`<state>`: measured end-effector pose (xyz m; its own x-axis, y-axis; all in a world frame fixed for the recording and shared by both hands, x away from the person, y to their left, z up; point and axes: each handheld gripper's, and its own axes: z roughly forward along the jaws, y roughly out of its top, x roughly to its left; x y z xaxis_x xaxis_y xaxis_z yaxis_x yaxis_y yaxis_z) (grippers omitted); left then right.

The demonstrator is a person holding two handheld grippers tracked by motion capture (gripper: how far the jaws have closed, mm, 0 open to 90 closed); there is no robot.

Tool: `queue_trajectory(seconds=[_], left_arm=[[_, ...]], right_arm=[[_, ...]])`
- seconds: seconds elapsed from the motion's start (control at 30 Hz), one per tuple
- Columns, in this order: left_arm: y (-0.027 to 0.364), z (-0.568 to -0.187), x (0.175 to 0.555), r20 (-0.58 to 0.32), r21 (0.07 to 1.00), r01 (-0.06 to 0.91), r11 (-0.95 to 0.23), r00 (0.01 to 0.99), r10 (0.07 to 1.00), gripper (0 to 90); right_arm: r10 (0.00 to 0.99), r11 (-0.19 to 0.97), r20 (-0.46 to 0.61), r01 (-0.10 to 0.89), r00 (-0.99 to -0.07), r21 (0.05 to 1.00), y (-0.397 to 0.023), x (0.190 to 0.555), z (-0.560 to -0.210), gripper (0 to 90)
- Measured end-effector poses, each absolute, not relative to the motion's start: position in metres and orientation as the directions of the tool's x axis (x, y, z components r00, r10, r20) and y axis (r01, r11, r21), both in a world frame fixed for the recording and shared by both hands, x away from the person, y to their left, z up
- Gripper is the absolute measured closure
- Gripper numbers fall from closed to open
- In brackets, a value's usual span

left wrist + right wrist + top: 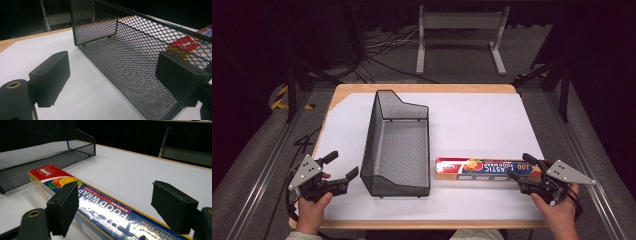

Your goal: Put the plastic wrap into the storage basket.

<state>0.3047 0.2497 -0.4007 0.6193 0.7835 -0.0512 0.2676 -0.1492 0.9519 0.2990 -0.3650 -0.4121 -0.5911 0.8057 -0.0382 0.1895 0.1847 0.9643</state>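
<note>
Your right tool (521,167) stands wide open astride the right end of the food wrap box (484,168), not yet gripping; the box lies on the worktop (477,120) right of the mesh basket (398,145), lift and placing remain; left tool (343,167) open, empty

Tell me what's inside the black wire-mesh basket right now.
Nothing: the black wire-mesh basket shows only its own mesh floor. The long plastic food wrap box lies outside, beside its right wall. No part of the floor is covered.
</note>
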Motion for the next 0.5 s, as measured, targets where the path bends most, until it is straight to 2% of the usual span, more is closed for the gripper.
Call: queue_trajectory(seconds=[0.5], left_arm=[[0.249, -0.403, 0.306, -0.054, 0.951, 0.273, -0.148, 0.615, 0.787, 13.2]], right_arm=[[0.695, 0.211, -0.021, 0.175, -0.719, 0.962, -0.319, 0.302, -0.394, 25.9]])
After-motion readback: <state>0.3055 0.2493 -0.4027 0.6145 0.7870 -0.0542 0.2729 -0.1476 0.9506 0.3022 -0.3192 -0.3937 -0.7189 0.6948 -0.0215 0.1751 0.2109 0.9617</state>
